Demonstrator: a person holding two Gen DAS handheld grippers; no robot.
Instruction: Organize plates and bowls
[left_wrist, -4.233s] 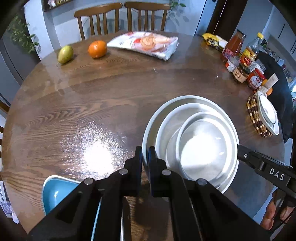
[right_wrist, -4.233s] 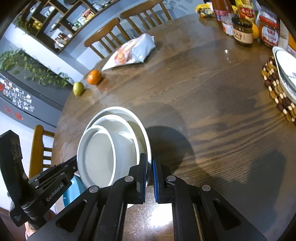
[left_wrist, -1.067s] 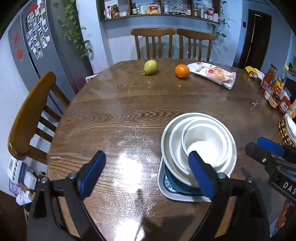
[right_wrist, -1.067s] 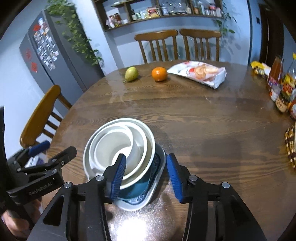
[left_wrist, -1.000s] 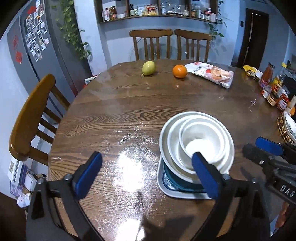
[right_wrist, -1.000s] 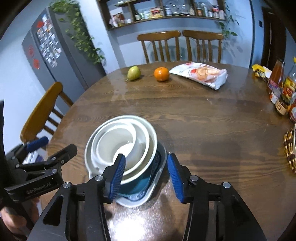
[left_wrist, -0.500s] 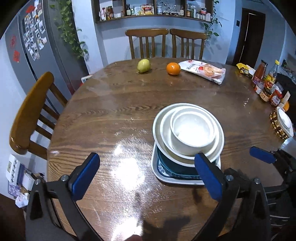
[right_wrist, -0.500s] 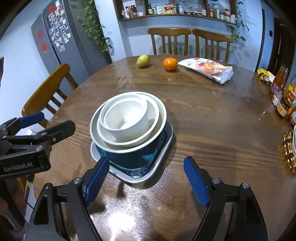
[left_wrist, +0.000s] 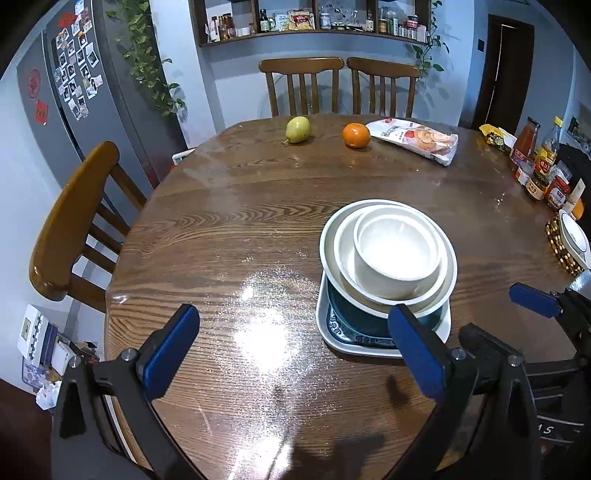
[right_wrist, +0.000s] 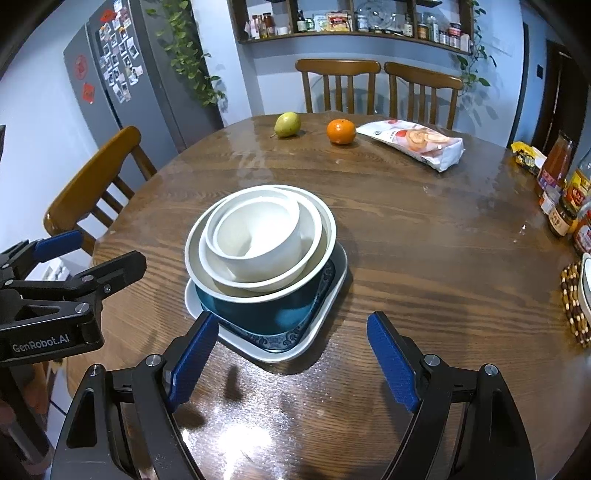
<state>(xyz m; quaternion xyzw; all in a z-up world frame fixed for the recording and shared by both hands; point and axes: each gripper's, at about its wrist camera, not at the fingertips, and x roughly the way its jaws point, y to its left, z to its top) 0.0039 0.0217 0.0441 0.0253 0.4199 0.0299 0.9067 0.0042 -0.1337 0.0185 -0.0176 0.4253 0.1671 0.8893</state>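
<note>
Resting on the round dark wooden table (right_wrist: 424, 236), the square white plate (right_wrist: 314, 332) carries three nested bowls (right_wrist: 258, 236); left gripper (left_wrist: 291, 354) and right gripper (right_wrist: 288, 354) tilt downward near it, jaws apart, empty.

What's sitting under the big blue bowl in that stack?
The blue bowl stands on a white square plate with a blue patterned centre. Only the plate's rim and some of the pattern show; the bowl hides the rest.
</note>
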